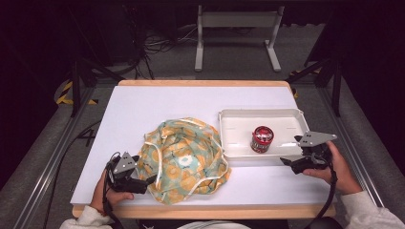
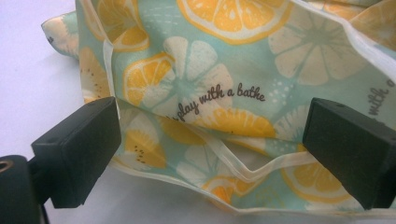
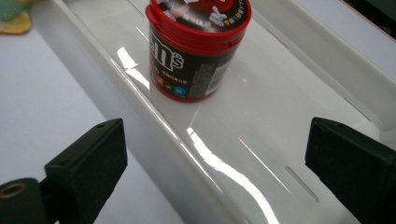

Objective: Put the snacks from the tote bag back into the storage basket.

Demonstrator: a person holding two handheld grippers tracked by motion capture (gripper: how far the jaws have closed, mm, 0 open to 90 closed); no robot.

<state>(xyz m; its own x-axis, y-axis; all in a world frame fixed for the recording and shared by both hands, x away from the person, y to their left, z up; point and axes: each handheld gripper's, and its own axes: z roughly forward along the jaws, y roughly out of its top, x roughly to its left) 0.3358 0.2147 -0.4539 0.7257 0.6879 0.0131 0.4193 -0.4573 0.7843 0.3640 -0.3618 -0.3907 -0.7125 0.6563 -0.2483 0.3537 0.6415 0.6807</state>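
Note:
A crumpled cloth bag point(image 1: 184, 160) printed with orange slices on pale green lies at the middle of the white table. My left gripper point(image 1: 152, 180) sits at the bag's near left edge. In the left gripper view its jaws stand wide apart, open, with the bag's hem point(image 2: 243, 172) lying between them untouched. A red-lidded dark candy tub point(image 1: 261, 139) stands upright in a white tray point(image 1: 260, 112) at the right. My right gripper point(image 1: 285, 162) is open at the tray's near right corner; its jaws straddle the tray's rim point(image 3: 154, 126) with the tub point(image 3: 196, 46) ahead.
The white tabletop point(image 1: 157, 105) has a wooden border. A metal stand point(image 1: 236, 28) and cables lie on the floor beyond the far edge. Black frame legs stand at both far corners.

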